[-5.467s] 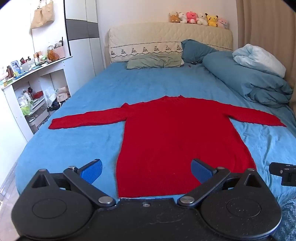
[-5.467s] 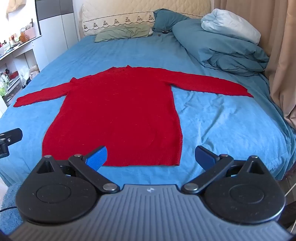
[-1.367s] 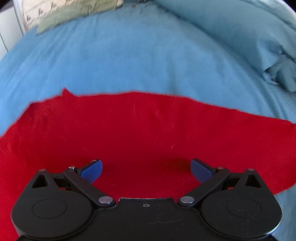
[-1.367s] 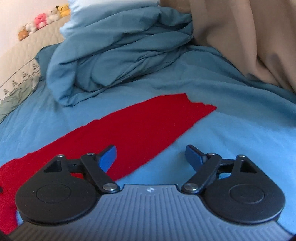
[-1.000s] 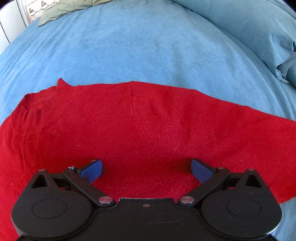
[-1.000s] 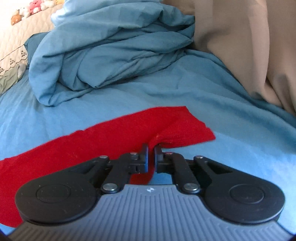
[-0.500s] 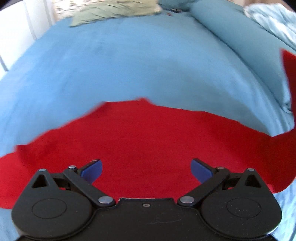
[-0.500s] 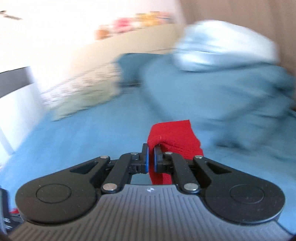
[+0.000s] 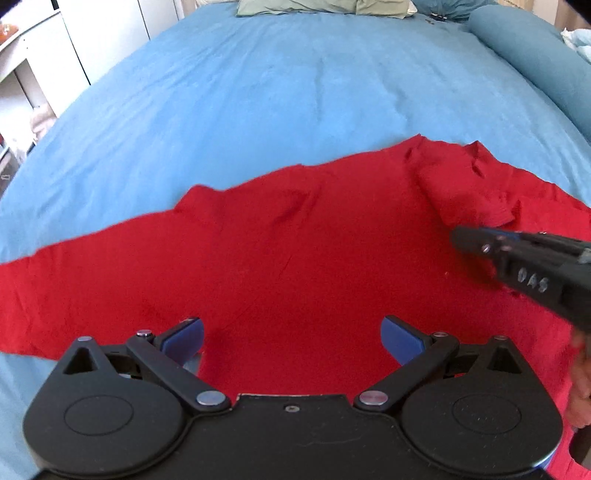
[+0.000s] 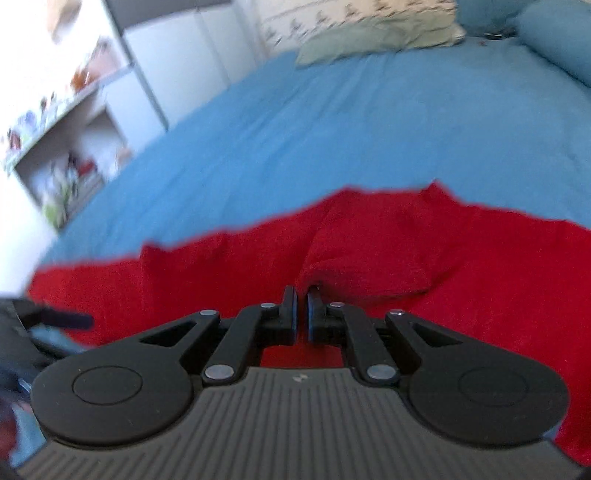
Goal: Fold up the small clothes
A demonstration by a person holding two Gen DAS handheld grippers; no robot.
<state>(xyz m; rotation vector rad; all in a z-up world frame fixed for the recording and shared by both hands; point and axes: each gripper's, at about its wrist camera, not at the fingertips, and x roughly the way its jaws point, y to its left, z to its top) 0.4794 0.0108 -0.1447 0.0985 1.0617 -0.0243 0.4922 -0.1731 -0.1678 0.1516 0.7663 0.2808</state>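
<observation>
Jaws, left: my left gripper (image 9: pixel 291 334) stands wide open, blue pads well apart, hovering over the red sweater (image 9: pixel 280 266) with nothing between them.
Jaws, right: my right gripper (image 10: pixel 302 314) is nearly closed, only a thin slit between the black fingers (image 10: pixel 289 308), and the jaws are opening at this moment. In the right wrist view I see red cloth behind the slit, but I cannot tell whether any of it is caught between the pads.
Right gripper from the left wrist view: it comes in from the right edge (image 9: pixel 476 240), tip just beside the folded-over sleeve.
Person: part of a hand (image 9: pixel 580 384) shows at the right edge of the left wrist view.
Sweater: it lies spread flat across the near part of the bed (image 9: pixel 295 92), one sleeve (image 9: pixel 55 280) stretched out flat toward the left.
Folded sleeve: the other sleeve (image 9: pixel 469 192) is turned back onto the sweater's body, its cuff end lying bunched on the chest area just ahead of my right gripper.
Bed: blue cover, bare beyond the sweater.
Far end: a grey-green pillow (image 9: pixel 317 6) at the head, a rolled teal duvet (image 9: pixel 535 55) along the right side.
Left of the bed: white shelves (image 10: pixel 70 162) with small items, too blurred to name.
</observation>
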